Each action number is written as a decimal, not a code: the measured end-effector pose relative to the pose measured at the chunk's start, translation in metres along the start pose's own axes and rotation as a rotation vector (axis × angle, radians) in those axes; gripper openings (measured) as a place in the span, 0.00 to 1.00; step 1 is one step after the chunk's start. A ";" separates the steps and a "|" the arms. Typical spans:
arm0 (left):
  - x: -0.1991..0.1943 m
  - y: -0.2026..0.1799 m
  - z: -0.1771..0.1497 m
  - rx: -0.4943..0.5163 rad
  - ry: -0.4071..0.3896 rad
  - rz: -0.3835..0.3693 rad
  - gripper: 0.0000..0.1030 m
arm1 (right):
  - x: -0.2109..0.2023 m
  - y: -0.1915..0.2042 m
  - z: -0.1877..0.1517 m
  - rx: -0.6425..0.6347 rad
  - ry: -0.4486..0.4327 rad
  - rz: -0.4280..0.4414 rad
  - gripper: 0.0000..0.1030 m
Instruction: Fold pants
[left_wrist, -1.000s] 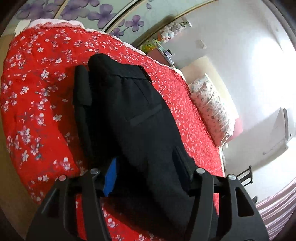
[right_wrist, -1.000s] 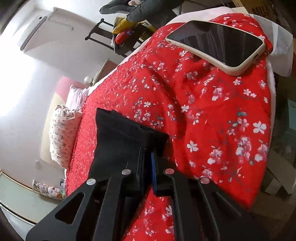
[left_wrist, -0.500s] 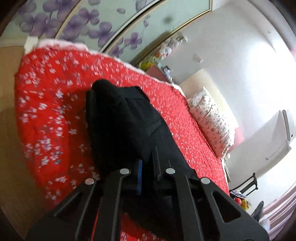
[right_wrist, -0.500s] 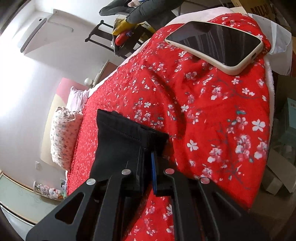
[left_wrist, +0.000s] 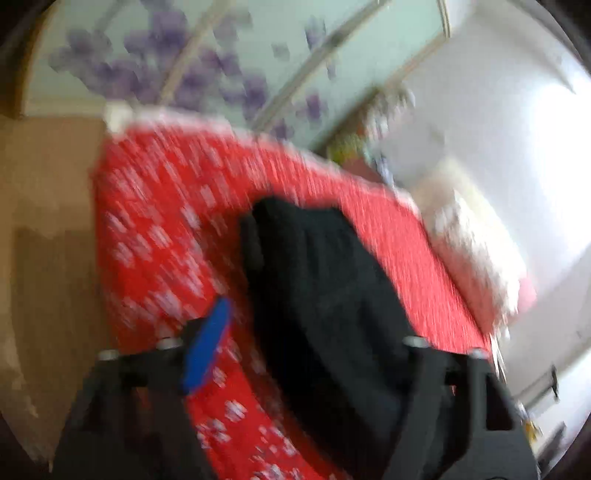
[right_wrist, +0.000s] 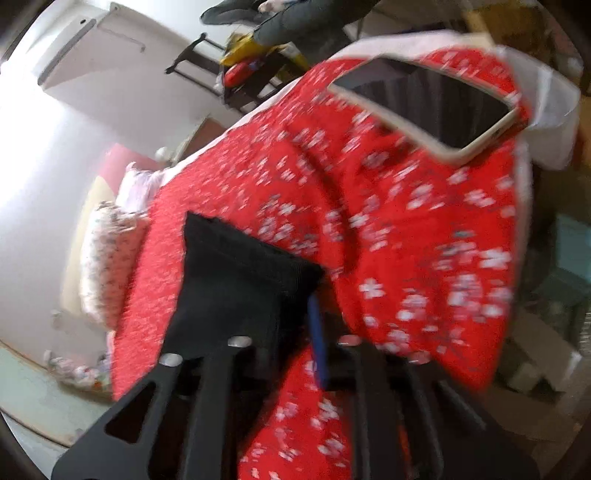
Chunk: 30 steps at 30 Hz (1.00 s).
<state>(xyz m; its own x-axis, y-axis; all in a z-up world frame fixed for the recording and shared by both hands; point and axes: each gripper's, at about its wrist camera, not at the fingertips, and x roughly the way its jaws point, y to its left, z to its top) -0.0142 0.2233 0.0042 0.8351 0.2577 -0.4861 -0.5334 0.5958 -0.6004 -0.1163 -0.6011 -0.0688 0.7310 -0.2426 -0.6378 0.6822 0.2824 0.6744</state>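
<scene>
Black pants (left_wrist: 332, 295) lie folded lengthwise on a red floral bedspread (left_wrist: 155, 229). In the blurred left wrist view my left gripper (left_wrist: 306, 332) is open, its jaws wide apart, with the near end of the pants between and under them. In the right wrist view the pants (right_wrist: 236, 273) reach my right gripper (right_wrist: 295, 325), whose jaws stand slightly apart around the cloth's edge; the blue pad (right_wrist: 318, 343) shows beside the cloth.
A phone (right_wrist: 424, 103) lies on the bedspread (right_wrist: 424, 229) near its far corner. Pillows (right_wrist: 107, 258) sit at the head of the bed. A chair with clutter (right_wrist: 251, 70) stands beyond. The bed's edge and wooden floor (left_wrist: 48, 221) are left of the pants.
My left gripper was shut on the pants half a second ago and has now opened wide and pulled back. My right gripper has loosened a little and shifted; both views are blurred by motion.
</scene>
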 end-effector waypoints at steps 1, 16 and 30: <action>-0.011 -0.001 0.001 0.014 -0.062 0.000 0.74 | -0.009 0.002 0.000 -0.009 -0.039 -0.029 0.25; 0.040 -0.092 -0.054 0.447 0.332 -0.230 0.96 | 0.012 0.331 -0.239 -0.956 0.640 0.637 0.33; 0.039 -0.095 -0.078 0.739 0.334 -0.164 0.98 | 0.118 0.439 -0.421 -1.293 0.887 0.376 0.33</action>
<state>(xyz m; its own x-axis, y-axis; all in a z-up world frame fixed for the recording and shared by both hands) 0.0581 0.1178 -0.0070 0.7487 -0.0465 -0.6613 -0.0845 0.9827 -0.1647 0.2622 -0.1149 -0.0042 0.2919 0.4747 -0.8303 -0.3304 0.8648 0.3782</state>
